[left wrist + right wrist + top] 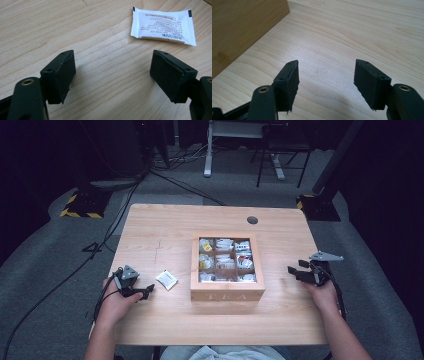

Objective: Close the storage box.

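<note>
A wooden tea box (227, 290) marked TEA stands open in the middle of the table, its compartments filled with several tea bags (225, 261). One white tea sachet (166, 279) (162, 26) lies flat on the table just left of the box. My left gripper (146, 293) (112, 75) rests low on the table beside the sachet, open, nothing between its jaws. To the right of the box, my right gripper (295, 268) (325, 82) is open and empty above bare wood, with the box's side wall (242, 30) at the left of its view.
The light wooden table (165, 235) has a round cable hole (252, 220) at the back right. Beyond it, on the grey floor, are cables, desk legs (207, 150) and stand bases with yellow-black tape (80, 205).
</note>
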Motion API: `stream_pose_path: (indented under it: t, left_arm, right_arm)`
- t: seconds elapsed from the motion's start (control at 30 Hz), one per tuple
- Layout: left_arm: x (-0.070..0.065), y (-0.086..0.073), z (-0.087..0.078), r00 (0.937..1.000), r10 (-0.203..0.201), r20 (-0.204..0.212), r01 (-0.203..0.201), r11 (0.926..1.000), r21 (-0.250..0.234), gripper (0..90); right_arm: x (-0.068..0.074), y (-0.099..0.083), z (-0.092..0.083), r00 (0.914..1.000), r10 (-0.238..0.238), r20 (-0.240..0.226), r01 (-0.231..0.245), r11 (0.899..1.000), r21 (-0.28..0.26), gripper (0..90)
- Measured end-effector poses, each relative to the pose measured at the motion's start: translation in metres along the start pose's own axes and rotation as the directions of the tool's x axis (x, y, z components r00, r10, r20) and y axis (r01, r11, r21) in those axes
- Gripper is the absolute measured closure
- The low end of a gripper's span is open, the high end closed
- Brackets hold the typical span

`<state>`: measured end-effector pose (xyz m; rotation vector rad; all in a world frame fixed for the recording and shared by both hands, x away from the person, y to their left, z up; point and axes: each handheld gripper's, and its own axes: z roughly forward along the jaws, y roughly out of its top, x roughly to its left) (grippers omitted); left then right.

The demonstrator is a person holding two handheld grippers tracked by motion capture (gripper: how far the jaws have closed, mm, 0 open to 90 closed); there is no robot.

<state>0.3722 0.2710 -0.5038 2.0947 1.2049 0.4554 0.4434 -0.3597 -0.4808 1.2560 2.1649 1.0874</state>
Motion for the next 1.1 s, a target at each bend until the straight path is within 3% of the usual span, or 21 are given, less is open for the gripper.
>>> stream_pose_path:
  t: [0.43,0.53,0.57,0.67,0.77,1.0,1.1]
  left_arm:
    - [0.0,0.001,0.001,1.0,0.001,0.002,-0.001,1.0,0.002,20.9]
    - [0.0,0.001,0.001,1.0,0.004,0.003,-0.004,1.0,0.003,20.7]
    - [0.0,0.001,0.001,1.0,0.002,0.003,-0.002,1.0,0.002,20.6]
    - [0.0,0.001,0.001,1.0,0.002,0.003,-0.002,1.0,0.003,20.6]
    - [0.0,0.001,0.001,1.0,0.003,0.004,-0.003,1.0,0.001,20.5]
    - [0.0,0.002,0.001,1.0,0.007,0.006,-0.007,1.0,0.003,20.4]
    - [0.0,0.002,0.001,1.0,0.008,0.004,-0.008,1.0,0.003,20.4]
  right_arm:
    - [0.007,-0.004,0.012,0.9993,-0.037,0.006,0.036,0.997,0.067,34.5]
    - [0.011,-0.005,0.016,0.9959,-0.073,0.053,0.068,0.994,0.09,32.1]
    - [0.015,-0.007,0.019,0.9894,-0.11,0.094,0.101,0.99,0.099,30.3]
    - [0.014,-0.008,0.019,0.9925,-0.096,0.076,0.089,0.992,0.093,29.8]
    - [0.01,-0.013,0.02,0.9991,-0.016,0.039,0.014,0.998,0.066,26.9]
    - [0.011,-0.013,0.021,0.9992,-0.037,0.015,0.036,0.996,0.078,19.6]
    - [0.011,-0.013,0.021,0.9992,-0.03,0.027,0.027,0.996,0.088,14.4]
